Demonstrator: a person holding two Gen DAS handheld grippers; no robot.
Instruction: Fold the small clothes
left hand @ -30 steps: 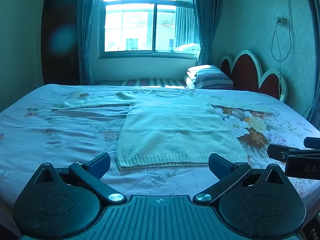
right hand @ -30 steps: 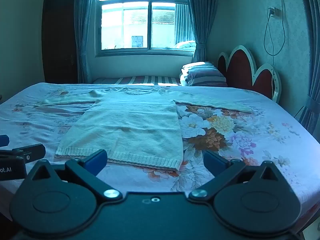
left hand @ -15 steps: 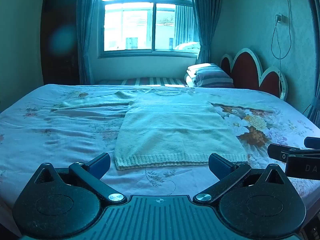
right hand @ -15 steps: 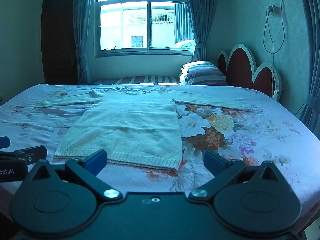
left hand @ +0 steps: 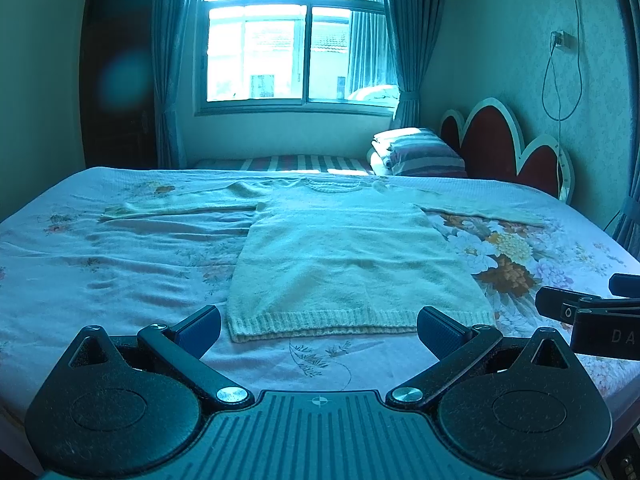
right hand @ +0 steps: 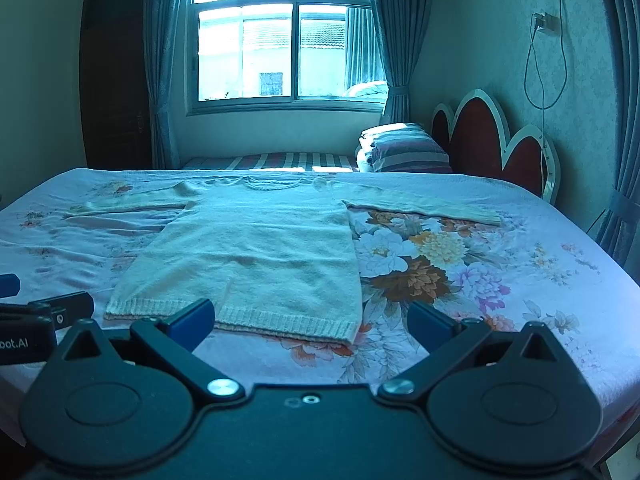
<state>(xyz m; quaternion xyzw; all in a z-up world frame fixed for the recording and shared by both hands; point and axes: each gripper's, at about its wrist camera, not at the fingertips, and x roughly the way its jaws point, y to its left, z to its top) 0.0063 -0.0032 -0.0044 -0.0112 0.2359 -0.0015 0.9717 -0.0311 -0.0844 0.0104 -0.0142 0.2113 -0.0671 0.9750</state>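
A small pale knitted sweater [left hand: 344, 256] lies flat on the bed, sleeves spread out to both sides, ribbed hem nearest me; it also shows in the right wrist view [right hand: 260, 256]. My left gripper [left hand: 320, 326] is open and empty, just short of the hem. My right gripper [right hand: 310, 320] is open and empty, near the hem's right corner. The right gripper shows at the right edge of the left wrist view [left hand: 592, 316]. The left gripper shows at the left edge of the right wrist view [right hand: 36, 320].
The bed [right hand: 500, 280] has a floral sheet. A stack of folded striped bedding [left hand: 416, 152] sits at the far side by the red headboard [left hand: 504, 140]. A window with curtains [left hand: 296, 40] is behind. A cable hangs on the right wall [left hand: 560, 76].
Both grippers have edged slightly forward toward the sweater's hem. The sweater has not moved and both grippers stay open.
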